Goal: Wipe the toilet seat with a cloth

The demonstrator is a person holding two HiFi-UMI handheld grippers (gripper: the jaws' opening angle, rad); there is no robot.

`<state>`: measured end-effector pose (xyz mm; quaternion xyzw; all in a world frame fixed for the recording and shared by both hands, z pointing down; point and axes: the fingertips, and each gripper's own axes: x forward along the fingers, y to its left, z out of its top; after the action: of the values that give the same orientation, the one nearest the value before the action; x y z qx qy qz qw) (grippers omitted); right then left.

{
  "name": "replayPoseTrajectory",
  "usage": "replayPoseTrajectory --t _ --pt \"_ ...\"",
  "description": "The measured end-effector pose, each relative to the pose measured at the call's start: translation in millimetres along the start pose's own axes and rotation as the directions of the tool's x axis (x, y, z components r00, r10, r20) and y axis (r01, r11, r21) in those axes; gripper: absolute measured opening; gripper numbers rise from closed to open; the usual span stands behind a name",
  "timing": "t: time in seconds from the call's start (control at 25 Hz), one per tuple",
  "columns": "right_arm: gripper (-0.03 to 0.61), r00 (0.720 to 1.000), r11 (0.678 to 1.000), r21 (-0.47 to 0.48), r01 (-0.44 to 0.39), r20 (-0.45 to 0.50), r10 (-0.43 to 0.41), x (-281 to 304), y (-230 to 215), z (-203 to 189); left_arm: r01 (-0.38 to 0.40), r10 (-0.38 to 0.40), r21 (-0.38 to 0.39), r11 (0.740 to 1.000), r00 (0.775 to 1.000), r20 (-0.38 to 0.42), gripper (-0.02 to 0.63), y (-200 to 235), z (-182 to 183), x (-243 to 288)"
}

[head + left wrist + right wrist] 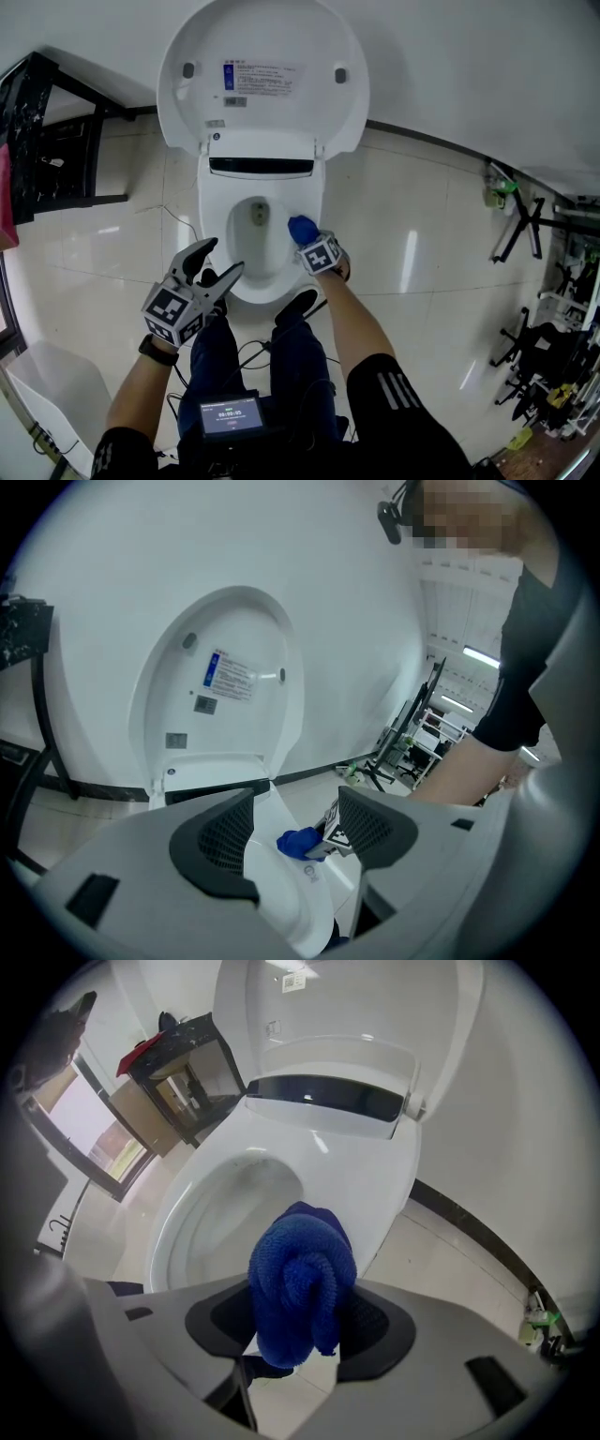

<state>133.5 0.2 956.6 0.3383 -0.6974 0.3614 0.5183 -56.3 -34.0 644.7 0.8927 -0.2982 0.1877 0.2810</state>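
Note:
A white toilet stands with its lid (262,103) raised and its seat (214,225) down. My right gripper (309,238) is shut on a bunched blue cloth (301,228), which rests on the right side of the seat. In the right gripper view the cloth (300,1283) fills the gap between the jaws of the right gripper (300,1312), above the seat (375,1162) and the bowl (234,1204). My left gripper (223,258) hangs open and empty over the seat's front left. The left gripper (292,810) looks at the cloth (298,843) across the seat.
A black rack (47,141) stands at the left wall, and black stands (525,225) and clutter fill the right. A white bin (56,384) sits at the lower left. The person's legs and a small screen (230,415) are just in front of the toilet.

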Motion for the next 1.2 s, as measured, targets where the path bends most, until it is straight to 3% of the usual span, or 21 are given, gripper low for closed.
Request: replayPoseTrajectory --t 0.32,0.56,0.64,0.88,1.2 --pt "0.238 0.997 0.998 0.05 -0.048 -0.054 0.05 -11.9 20.1 -30.6 0.013 -0.013 0.042 0.999 1.0 -0.003 0.273 -8.4 4.0 -14.2" --pt "0.235 0.985 0.989 0.143 -0.038 0.171 0.013 -60.5 -1.6 10.8 0.011 -0.013 0.08 0.997 0.999 0.031 0.273 -9.0 34.8 -29.2" --pt "0.236 0.964 0.988 0.142 -0.058 0.264 0.018 -88.0 -3.7 34.1 0.006 -0.01 0.097 0.995 0.999 0.041 0.273 -8.8 46.3 -35.3" --pt "0.236 0.867 0.992 0.077 -0.102 0.496 0.051 -198.5 18.3 111.6 -0.012 0.002 0.132 0.991 0.997 0.071 0.273 -12.2 82.0 -60.6" --pt "0.235 0.769 0.994 -0.102 -0.037 0.633 0.093 -321.9 82.9 153.6 -0.009 -0.01 0.183 0.983 0.994 0.105 0.273 -32.2 127.8 -91.9"
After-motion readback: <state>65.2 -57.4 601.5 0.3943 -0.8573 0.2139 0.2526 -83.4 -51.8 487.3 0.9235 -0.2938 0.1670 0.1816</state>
